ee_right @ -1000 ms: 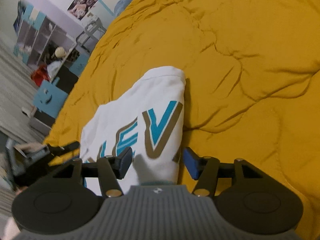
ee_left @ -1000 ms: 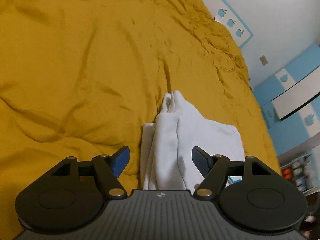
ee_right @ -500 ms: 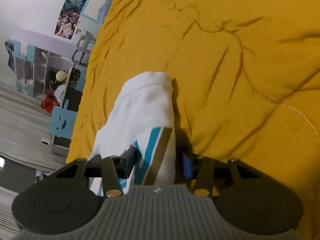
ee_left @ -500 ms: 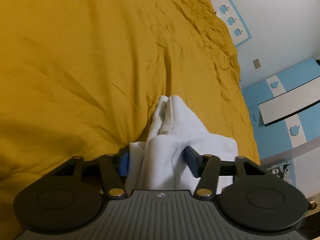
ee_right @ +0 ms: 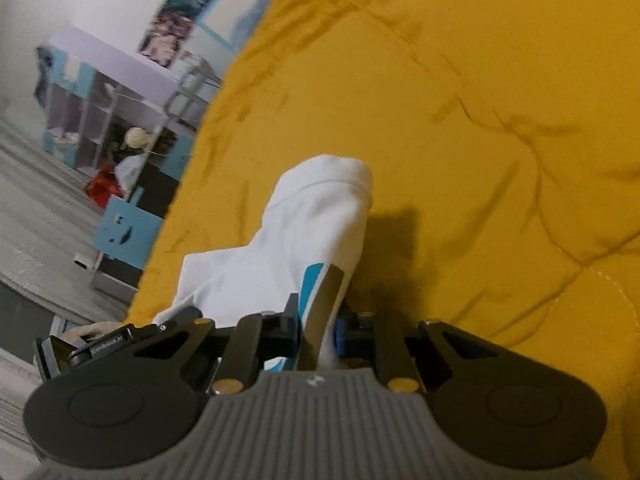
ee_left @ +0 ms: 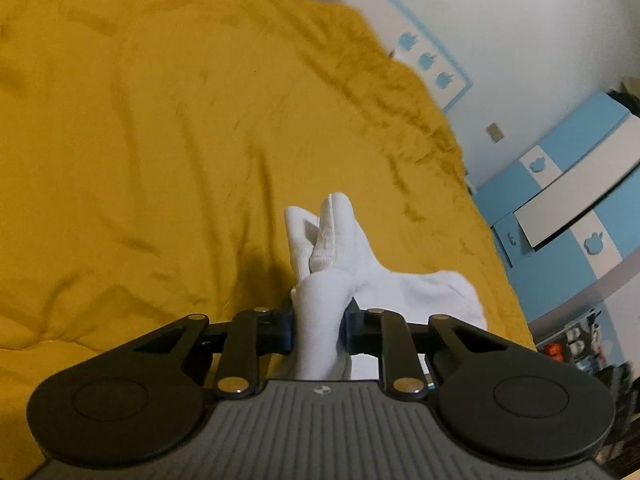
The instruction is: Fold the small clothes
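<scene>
- The left tongs [ee_left: 319, 326] are clamped on a bunched fold of the white garment [ee_left: 344, 264], the fabric squeezed narrow between the two blue pads [ee_left: 286, 330].
- In the left wrist view, the cloth rises from the pinch toward 12 o'clock and ends in two ribbed, rounded lobes that cross each other; a flatter part spreads toward 3 o'clock.
- The right tongs [ee_right: 318, 334] are closed on another edge of the same white garment [ee_right: 304, 236], at a part printed with a teal and tan-brown stripe [ee_right: 320, 292].
- In the right wrist view, the cloth runs up toward 12 o'clock to a rounded, hemmed end and widens toward 9 o'clock, where the black body of the other tool [ee_right: 132, 338] shows at the garment's edge.
- The garment lies partly on the mustard-yellow bedspread [ee_left: 160, 140], near the bed's edge, and throws a dark shadow on the quilt just beside each pinch.
- Beyond the bed, at 3 o'clock in the left wrist view, stands a blue-and-white cabinet [ee_left: 568, 208].
- At 9 to 10 o'clock in the right wrist view stands a shelf unit [ee_right: 104, 120], with a grey floor [ee_right: 36, 216] below; both are blurred.
</scene>
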